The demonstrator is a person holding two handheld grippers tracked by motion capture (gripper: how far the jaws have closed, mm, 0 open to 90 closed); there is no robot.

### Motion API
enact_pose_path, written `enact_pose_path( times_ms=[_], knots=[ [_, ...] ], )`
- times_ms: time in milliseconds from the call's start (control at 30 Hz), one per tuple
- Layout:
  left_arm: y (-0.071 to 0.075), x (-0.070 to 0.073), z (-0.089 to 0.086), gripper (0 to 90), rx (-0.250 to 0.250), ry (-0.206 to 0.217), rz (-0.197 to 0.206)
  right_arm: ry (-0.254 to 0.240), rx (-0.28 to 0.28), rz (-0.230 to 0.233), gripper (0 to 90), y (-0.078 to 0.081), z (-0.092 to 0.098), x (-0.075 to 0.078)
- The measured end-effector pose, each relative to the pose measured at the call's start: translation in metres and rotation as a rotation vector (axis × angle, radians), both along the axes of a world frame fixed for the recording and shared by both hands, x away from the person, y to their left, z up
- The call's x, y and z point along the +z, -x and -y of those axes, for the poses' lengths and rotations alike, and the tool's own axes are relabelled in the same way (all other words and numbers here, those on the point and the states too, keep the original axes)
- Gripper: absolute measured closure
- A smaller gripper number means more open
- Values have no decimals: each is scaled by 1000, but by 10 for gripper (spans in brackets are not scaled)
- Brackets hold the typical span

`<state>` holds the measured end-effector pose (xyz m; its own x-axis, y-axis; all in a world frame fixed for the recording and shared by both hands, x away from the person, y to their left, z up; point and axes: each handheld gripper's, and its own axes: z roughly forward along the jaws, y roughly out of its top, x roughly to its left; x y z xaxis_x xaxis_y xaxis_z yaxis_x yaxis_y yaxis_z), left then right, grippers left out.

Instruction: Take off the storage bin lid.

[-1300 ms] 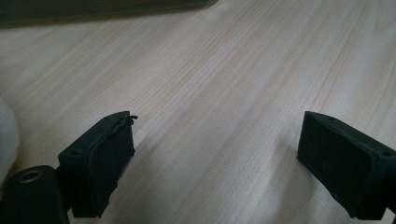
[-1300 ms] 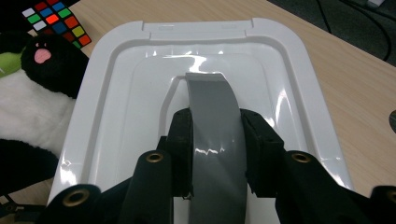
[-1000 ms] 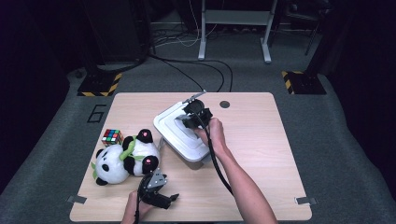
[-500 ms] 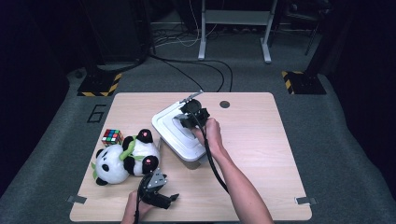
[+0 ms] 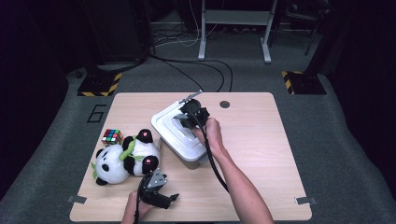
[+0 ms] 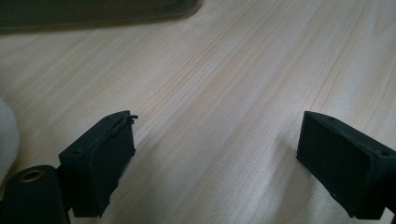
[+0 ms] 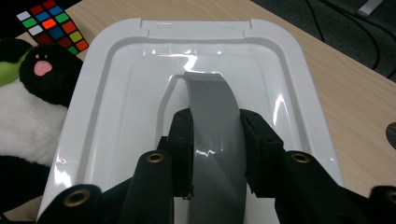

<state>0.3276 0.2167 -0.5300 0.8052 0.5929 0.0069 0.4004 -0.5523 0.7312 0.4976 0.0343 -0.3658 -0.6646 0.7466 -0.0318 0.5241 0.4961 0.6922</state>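
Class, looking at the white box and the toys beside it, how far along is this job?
Done: the right gripper has clamped the grey handle of the white box's lid. In hand: that grip, lid still seated. Left: lifting it; the panda and cube wait outside. The left gripper rests open.

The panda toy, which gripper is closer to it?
Left. The left gripper sits open on the table just below the panda toy, not touching it. The right gripper is farther off, shut on the grey handle of the white lid.

black hand-held gripper [image 7: 215, 154], brass-ringed screw holes, trailing black cable, seemingly bare forearms
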Motion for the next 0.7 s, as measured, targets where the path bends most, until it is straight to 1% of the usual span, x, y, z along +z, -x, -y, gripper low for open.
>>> enact_pose_path(
  times_ms=[33,67,100,133,167,200,267,300,400,433,533,567,600,633,667,700],
  knots=[
    [0,0,0,108,-1,0,-1,-4,-2,-3,670,1,0,2],
    [0,0,0,108,-1,2,-3,-6,0,11,670,2,1,4],
    [0,0,0,108,-5,-3,-2,-10,-5,11,670,3,1,5],
    [0,0,0,108,-5,-3,-2,-8,4,19,670,4,2,8],
    [0,0,0,108,-4,-2,-3,-4,-4,2,670,6,2,11],
    [0,0,0,108,-3,-2,-3,1,14,26,669,6,3,12],
    [0,0,0,108,-5,-4,-2,9,7,25,670,9,4,17],
    [0,0,0,108,-5,-3,-2,14,17,39,669,9,5,18],
    [0,0,0,108,-4,-2,-2,13,18,47,669,11,9,24],
    [0,0,0,108,-2,2,-4,10,-1,26,669,14,9,26],
    [0,0,0,108,-2,2,-4,5,-4,37,669,16,14,33],
    [0,0,0,108,-2,1,-3,3,9,55,669,15,16,34],
    [0,0,0,108,-2,1,-3,-4,-7,43,669,17,17,37],
    [0,0,0,108,-2,1,-3,1,0,49,669,18,18,39],
    [0,0,0,108,-5,-3,-2,-3,-8,53,669,19,20,41],
    [0,0,0,108,-6,-3,-3,-1,-4,62,669,20,21,43]
  ],
)
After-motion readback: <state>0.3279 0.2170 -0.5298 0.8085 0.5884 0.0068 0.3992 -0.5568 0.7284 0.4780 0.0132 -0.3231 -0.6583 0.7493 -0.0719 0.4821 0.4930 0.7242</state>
